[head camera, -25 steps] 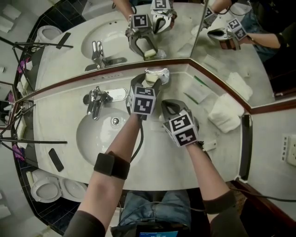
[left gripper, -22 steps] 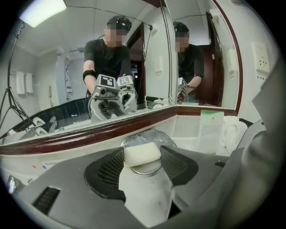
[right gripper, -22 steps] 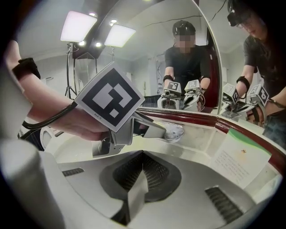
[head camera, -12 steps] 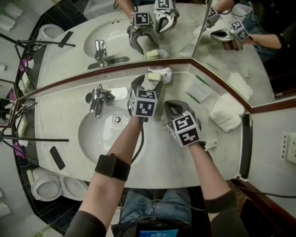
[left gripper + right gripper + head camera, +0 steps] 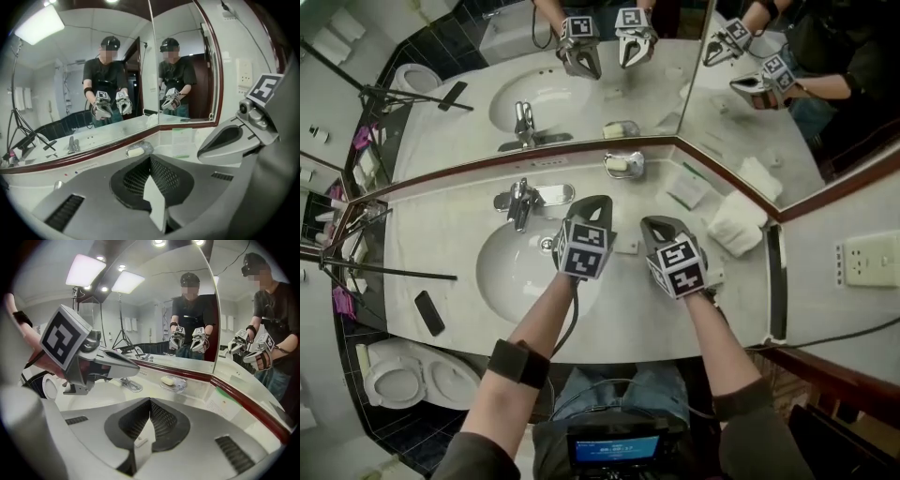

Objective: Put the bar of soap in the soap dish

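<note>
– Soap (image 5: 619,165): what does it look like, and where is it?

– It's a small, pale cream bar with rounded ends. It lies flat in the clear dish (image 5: 637,170) on the counter (image 5: 628,314), at the foot of the mirror (image 5: 581,103) and right of the tap (image 5: 517,202). Both gripper views show it too: soap (image 5: 136,151) in dish (image 5: 147,147), and soap (image 5: 167,379) in dish (image 5: 181,385).

– Does either gripper have it?

– No. The left gripper (image 5: 598,201) is over the basin (image 5: 511,281) rim and well apart from the dish. Its jaws have just closed and now meet tip to tip (image 5: 150,160) with nothing between them. The right gripper (image 5: 659,223) is beside it over the counter, its jaws likewise pressed together (image 5: 150,402) and empty.

– Is there any writing or a brand?

– None that can be read. The soap shows no stamp at this size. A white card (image 5: 686,190) with a green edge lies right of the dish, and its print is too small to make out. Each gripper's cube has black-and-white square markers but no words.

– What is hard to see?

– The dish's base blends into the pale counter. The soap's underside is hidden. A folded towel (image 5: 733,225) lies further right, and I can't tell whether it is one piece or several.
</note>
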Demonstrator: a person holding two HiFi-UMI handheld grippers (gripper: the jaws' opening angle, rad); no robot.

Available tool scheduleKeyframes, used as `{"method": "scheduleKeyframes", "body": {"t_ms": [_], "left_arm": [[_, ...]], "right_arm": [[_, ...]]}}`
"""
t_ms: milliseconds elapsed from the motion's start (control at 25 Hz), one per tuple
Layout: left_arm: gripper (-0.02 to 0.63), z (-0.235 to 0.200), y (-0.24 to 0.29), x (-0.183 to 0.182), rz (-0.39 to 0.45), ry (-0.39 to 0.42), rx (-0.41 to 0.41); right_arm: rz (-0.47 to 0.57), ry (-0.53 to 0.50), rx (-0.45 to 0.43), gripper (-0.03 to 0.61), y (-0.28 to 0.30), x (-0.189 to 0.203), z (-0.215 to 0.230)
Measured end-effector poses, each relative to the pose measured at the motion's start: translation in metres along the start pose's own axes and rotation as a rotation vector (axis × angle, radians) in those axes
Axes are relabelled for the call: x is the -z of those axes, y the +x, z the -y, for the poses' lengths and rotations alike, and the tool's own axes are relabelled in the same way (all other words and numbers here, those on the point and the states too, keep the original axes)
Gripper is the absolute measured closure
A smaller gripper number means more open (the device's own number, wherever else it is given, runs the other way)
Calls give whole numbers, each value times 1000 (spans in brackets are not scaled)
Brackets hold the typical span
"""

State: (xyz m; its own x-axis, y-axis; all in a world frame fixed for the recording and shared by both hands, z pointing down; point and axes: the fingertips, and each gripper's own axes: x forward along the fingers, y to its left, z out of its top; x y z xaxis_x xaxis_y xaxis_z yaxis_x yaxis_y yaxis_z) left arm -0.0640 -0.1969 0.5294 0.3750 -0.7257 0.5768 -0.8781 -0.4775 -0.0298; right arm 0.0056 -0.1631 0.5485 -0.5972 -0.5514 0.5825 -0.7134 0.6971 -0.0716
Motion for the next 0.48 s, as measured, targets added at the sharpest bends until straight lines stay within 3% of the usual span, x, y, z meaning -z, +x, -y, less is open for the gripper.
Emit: {"method": "scheduleKeyframes", "body": {"t_ms": [480], "left_arm": [[612,30,-139,20,68,-40,90]], "right_arm": [[22,23,24,558,-72,15,-36]]}}
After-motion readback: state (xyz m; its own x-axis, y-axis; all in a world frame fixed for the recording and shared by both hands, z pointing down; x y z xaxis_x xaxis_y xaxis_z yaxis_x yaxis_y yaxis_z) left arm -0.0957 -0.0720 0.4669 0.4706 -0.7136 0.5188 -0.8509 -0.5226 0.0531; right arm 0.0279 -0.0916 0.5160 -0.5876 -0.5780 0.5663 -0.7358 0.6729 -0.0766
